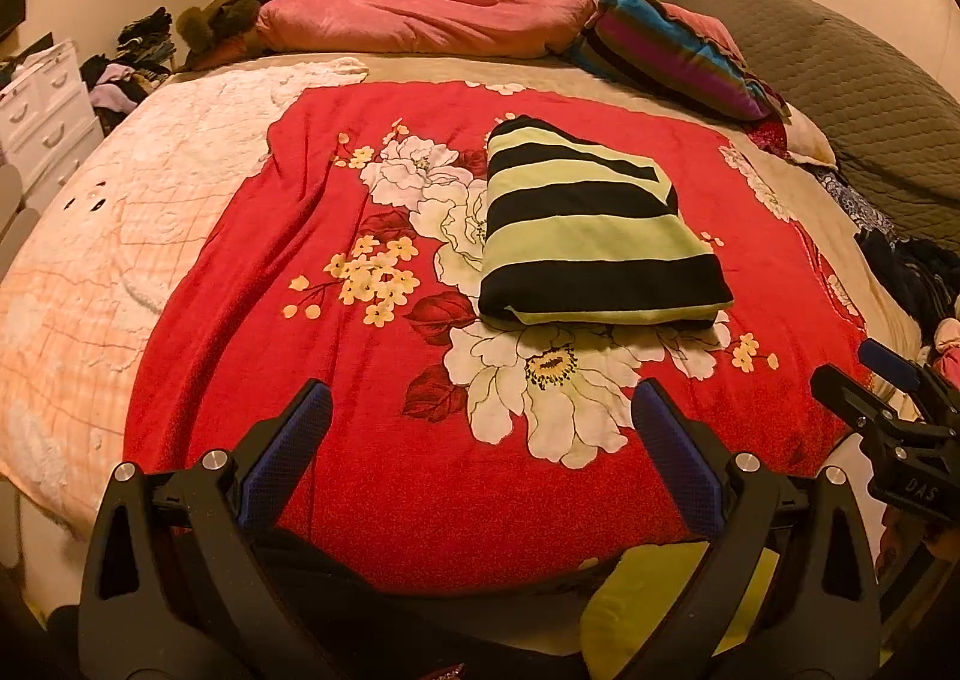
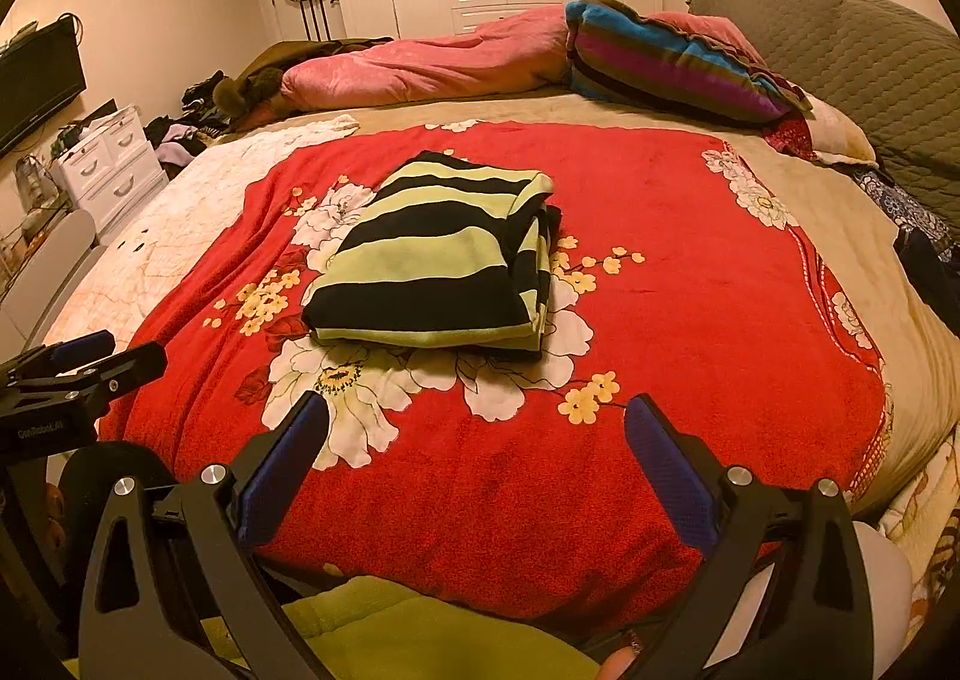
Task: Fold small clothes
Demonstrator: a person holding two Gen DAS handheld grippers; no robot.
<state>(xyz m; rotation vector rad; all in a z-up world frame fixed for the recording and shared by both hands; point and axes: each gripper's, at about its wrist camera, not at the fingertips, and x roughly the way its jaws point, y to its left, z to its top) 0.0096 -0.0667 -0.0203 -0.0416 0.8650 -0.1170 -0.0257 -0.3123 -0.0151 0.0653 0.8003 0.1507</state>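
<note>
A black and pale-green striped garment (image 1: 594, 227) lies folded into a compact rectangle on the red floral blanket (image 1: 252, 320). It also shows in the right wrist view (image 2: 438, 260), on the same blanket (image 2: 660, 320). My left gripper (image 1: 480, 398) is open and empty, held above the blanket's near edge, short of the garment. My right gripper (image 2: 477, 410) is open and empty, also near the front edge. The right gripper shows at the right edge of the left wrist view (image 1: 882, 374); the left gripper shows at the left edge of the right wrist view (image 2: 102, 356).
A pink duvet (image 1: 420, 20) and a striped multicolour blanket (image 1: 672, 50) lie at the far side of the bed. A grey headboard cushion (image 1: 840, 80) stands at right. A white drawer unit (image 2: 108, 164) and clothes piles stand at left. Yellow-green fabric (image 2: 390, 632) lies below the grippers.
</note>
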